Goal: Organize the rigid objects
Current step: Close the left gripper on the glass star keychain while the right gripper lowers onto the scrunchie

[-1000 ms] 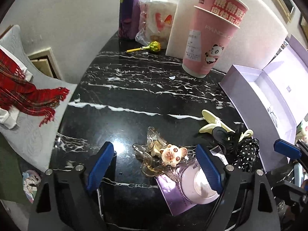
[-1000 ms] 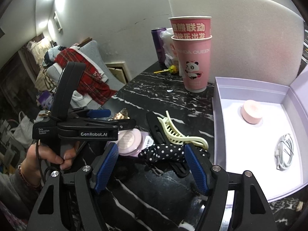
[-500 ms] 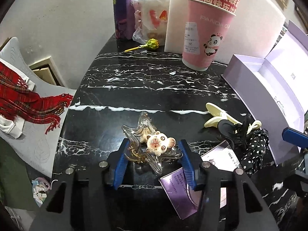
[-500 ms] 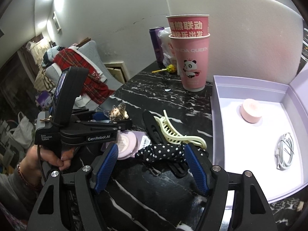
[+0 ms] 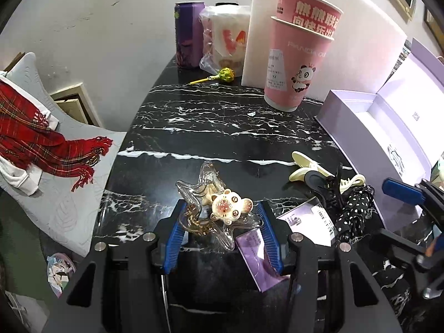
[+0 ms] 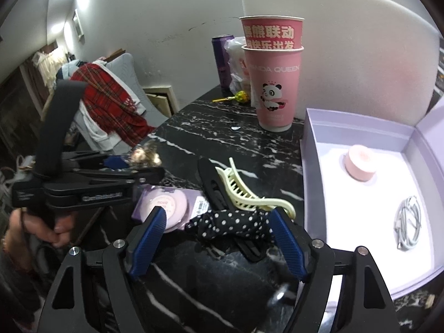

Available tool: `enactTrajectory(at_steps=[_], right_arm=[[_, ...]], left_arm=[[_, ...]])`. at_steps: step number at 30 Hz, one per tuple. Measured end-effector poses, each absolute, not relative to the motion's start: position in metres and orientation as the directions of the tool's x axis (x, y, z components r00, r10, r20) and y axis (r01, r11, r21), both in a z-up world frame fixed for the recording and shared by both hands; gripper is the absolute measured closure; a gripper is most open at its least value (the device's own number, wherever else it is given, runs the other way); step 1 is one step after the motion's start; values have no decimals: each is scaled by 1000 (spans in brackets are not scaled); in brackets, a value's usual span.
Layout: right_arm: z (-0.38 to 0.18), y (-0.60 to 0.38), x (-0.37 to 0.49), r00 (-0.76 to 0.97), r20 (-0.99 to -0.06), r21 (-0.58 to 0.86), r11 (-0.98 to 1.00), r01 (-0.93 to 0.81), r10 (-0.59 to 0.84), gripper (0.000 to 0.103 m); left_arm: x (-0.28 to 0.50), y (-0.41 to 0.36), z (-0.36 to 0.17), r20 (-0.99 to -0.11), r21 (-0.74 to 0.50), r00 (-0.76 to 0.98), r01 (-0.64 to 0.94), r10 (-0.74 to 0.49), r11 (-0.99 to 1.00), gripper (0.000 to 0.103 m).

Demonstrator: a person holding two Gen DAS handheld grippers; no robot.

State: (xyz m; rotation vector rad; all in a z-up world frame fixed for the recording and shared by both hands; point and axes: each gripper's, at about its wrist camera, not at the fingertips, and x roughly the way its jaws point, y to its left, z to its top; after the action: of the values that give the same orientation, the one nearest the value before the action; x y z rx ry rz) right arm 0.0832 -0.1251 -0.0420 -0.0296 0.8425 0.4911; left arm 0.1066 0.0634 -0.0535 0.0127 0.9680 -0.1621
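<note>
My left gripper (image 5: 222, 233) is shut on a clear star-shaped hair clip with a small bear charm (image 5: 230, 208), held above the black marble table (image 5: 211, 127). In the right wrist view the left gripper (image 6: 149, 166) holds the clip up at the left. My right gripper (image 6: 216, 238) is open over a polka-dot bow clip (image 6: 230, 222), a black clip (image 6: 211, 186) and a cream claw clip (image 6: 247, 194). An open lilac box (image 6: 313, 144) at the right holds a pink round case (image 6: 360, 162) and a coiled white cable (image 6: 408, 222).
A pink compact on a purple card (image 6: 169, 202) lies by the clips. Two stacked pink cups (image 5: 297, 55), a white foam board (image 5: 369, 41), a purple can (image 5: 188, 36), a bagged cup (image 5: 224, 36) and a lollipop (image 5: 222, 75) stand at the back. A red scarf (image 5: 36, 141) lies on a grey cushion left of the table.
My left gripper closed on the star clip with the bear charm and lifted it off the purple card. My right gripper stayed open and edged closer to the polka-dot clip.
</note>
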Motion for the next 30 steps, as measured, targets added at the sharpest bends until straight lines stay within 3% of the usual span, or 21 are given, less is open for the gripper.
enactTrajectory(at_steps=[11, 13, 19, 25, 30], right_arm=[[-56, -111, 90, 573, -736, 84, 889, -449, 359, 26], [-59, -110, 86, 592, -737, 35, 893, -449, 327, 31], [-58, -125, 85, 615, -739, 1, 914, -406, 274, 74], [-55, -139, 82, 612, -738, 33, 921, -387, 284, 87], [-51, -151, 78, 607, -729, 108, 929, -354, 317, 86]], left_arm=[[97, 69, -51, -820, -72, 557, 132, -134, 989, 53], [96, 68, -50, -819, -74, 557, 135, -137, 988, 53], [92, 63, -48, -816, -64, 561, 150, -138, 987, 53], [85, 54, -45, -813, -69, 562, 168, -153, 983, 53], [78, 50, -42, -810, -72, 565, 170, -157, 983, 53]])
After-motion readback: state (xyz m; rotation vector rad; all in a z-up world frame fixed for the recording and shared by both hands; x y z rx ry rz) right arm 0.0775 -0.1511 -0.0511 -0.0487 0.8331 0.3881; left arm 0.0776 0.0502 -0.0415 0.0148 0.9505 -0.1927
